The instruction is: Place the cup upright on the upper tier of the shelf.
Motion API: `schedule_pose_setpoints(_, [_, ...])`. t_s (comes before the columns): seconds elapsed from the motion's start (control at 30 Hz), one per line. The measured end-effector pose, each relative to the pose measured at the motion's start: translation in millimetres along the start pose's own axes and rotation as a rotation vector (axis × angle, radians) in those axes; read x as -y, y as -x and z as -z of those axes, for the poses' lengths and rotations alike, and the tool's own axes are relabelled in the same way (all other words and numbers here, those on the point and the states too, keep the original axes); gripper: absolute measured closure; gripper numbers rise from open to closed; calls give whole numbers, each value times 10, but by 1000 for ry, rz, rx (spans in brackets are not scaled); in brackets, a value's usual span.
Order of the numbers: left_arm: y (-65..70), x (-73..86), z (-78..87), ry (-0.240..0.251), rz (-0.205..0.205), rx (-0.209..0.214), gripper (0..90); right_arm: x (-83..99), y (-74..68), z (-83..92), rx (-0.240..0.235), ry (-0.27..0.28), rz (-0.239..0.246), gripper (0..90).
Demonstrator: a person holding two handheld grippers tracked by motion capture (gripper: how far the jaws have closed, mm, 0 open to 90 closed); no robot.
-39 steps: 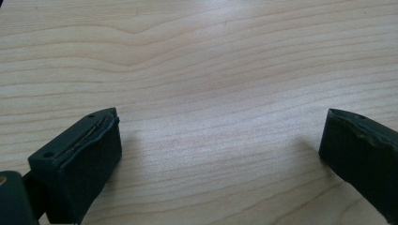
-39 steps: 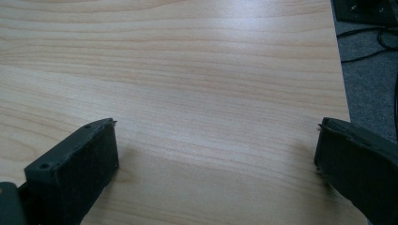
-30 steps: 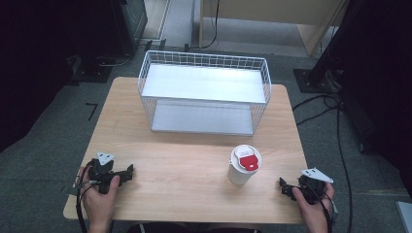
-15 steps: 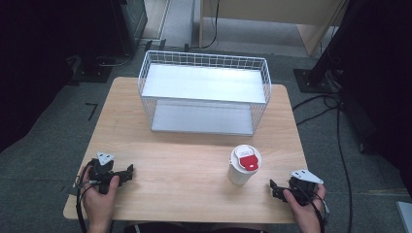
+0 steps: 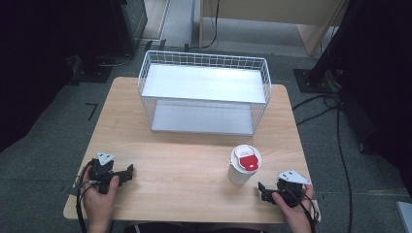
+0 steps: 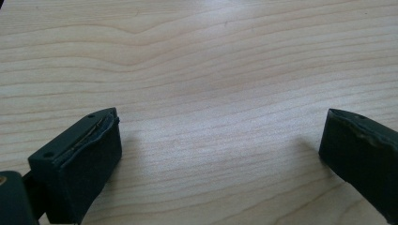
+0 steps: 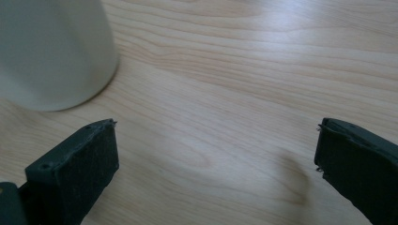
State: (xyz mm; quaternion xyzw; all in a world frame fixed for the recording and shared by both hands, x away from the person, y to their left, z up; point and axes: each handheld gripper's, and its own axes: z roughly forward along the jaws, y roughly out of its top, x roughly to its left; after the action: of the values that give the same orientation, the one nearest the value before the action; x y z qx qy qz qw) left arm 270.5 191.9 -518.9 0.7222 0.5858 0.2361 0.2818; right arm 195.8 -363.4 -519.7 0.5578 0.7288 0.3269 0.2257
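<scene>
Since a moment ago, the right gripper (image 5: 266,190) has slid left along the light wooden table (image 5: 184,160), jaws spread wide, just beside the white lidded cup with a red label (image 5: 244,165). At the near left corner the left gripper (image 5: 124,173) rests low, jaws equally wide, pointing right.

A white wire basket (image 5: 204,92) stands at the far edge of the light wooden table (image 5: 184,160), centred. A white lidded cup with a red tab (image 5: 244,165) stands upright toward the near right corner, well apart from the basket.
</scene>
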Motion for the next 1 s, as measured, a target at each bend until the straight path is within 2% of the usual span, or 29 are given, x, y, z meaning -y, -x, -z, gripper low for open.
schedule_pose_setpoints(0.3, [3,-6,-8,3,5,-3,0,-26,-216,-72,-80,-4,20,0])
schedule_pose_setpoints(0.63, [1,-8,-8,2,3,-4,0,-66,-391,-92,-154,24,59,0])
schedule_pose_setpoints(0.77, [1,-9,-8,0,1,-4,0,-88,-425,-86,-171,45,56,0])
schedule_pose_setpoints(0.83, [1,-9,-9,1,2,-4,0,-117,-456,-76,-199,72,18,22])
schedule_pose_setpoints(1.0, [2,-12,-11,1,3,-4,0,-174,-512,-70,-212,129,-8,59])
